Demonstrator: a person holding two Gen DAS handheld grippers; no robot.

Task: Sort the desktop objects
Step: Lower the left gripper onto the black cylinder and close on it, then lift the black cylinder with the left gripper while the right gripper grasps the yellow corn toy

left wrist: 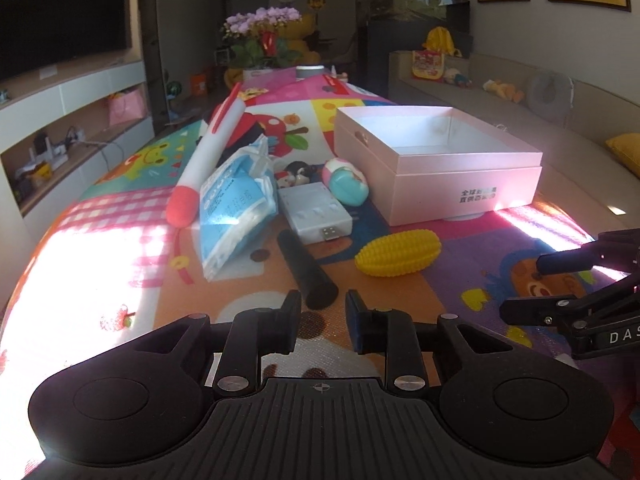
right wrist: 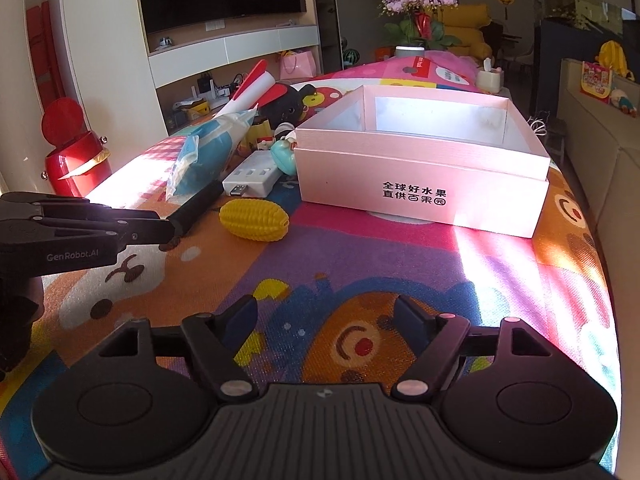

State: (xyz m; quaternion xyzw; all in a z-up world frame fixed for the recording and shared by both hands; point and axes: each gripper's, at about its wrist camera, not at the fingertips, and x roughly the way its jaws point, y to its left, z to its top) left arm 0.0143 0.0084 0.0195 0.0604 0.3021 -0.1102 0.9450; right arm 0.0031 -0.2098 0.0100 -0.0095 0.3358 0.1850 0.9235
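A black cylinder [left wrist: 306, 264] lies on the colourful mat, its near end between the fingertips of my left gripper [left wrist: 322, 312]. In the right wrist view the left gripper [right wrist: 170, 230] is shut on that black cylinder [right wrist: 196, 208]. Beside it lie a yellow corn toy [left wrist: 398, 252] [right wrist: 254, 220], a white USB charger [left wrist: 314, 210], a blue-white packet [left wrist: 232, 208], a teal and pink egg toy [left wrist: 346, 182] and a white-red plush rocket [left wrist: 208, 152]. An open pink box [left wrist: 440, 172] [right wrist: 420, 196] stands to the right, empty. My right gripper [right wrist: 324, 316] [left wrist: 532, 284] hovers open over the mat, holding nothing.
A black plush toy [right wrist: 288, 104] lies behind the pile. A red bin [right wrist: 76, 152] stands off the table's left side and a sofa [left wrist: 520, 112] runs along the right. Flowers [right wrist: 420, 4] and a tissue holder [right wrist: 490, 78] stand at the far end.
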